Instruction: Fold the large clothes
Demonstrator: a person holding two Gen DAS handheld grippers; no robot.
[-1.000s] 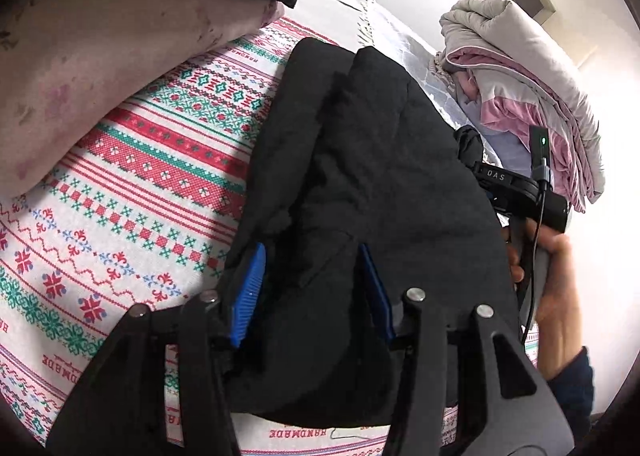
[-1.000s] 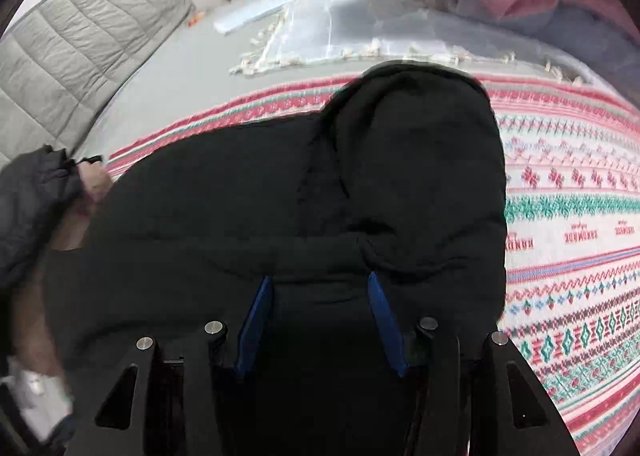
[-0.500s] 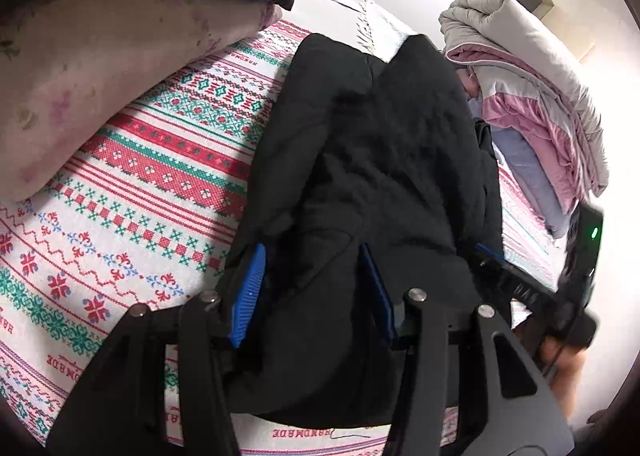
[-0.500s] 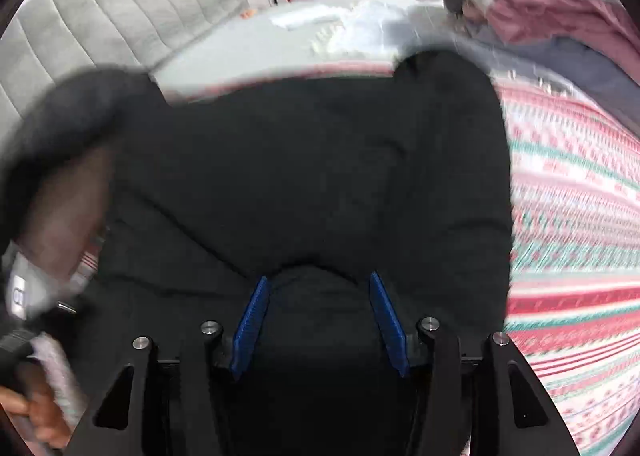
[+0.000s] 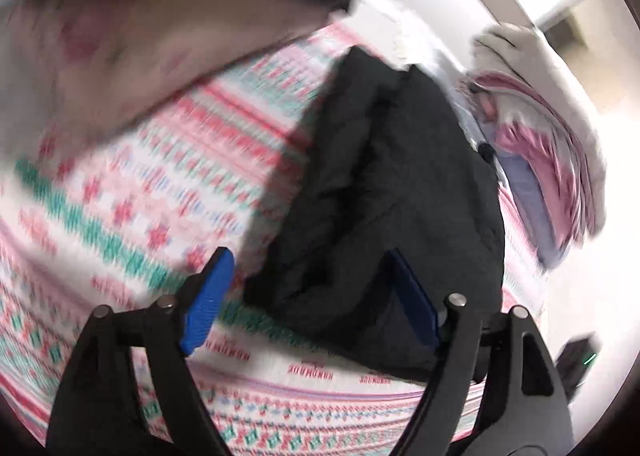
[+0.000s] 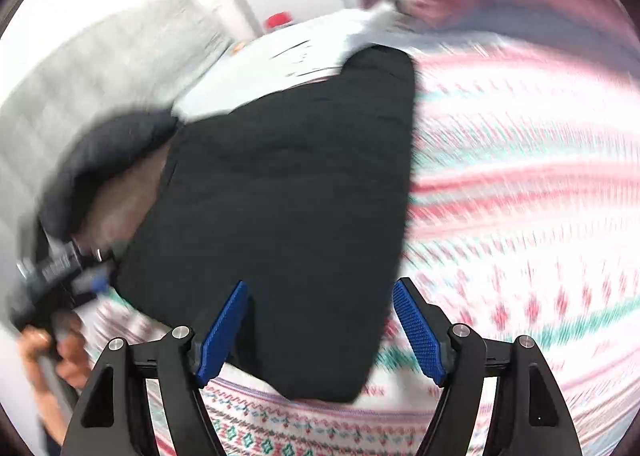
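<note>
Black garment lies folded on the patterned bedspread. Left hand-held gripper and right hand-held gripper: jaws just opening, now wide, garment's 6 o'clock edge between the pads, unpinched.

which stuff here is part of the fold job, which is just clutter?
Job:
black garment
left hand-held gripper, open
right hand-held gripper, open

Lying about:
patterned blanket underneath
pink-and-white bedding pile
grey quilted headboard
red item
</note>
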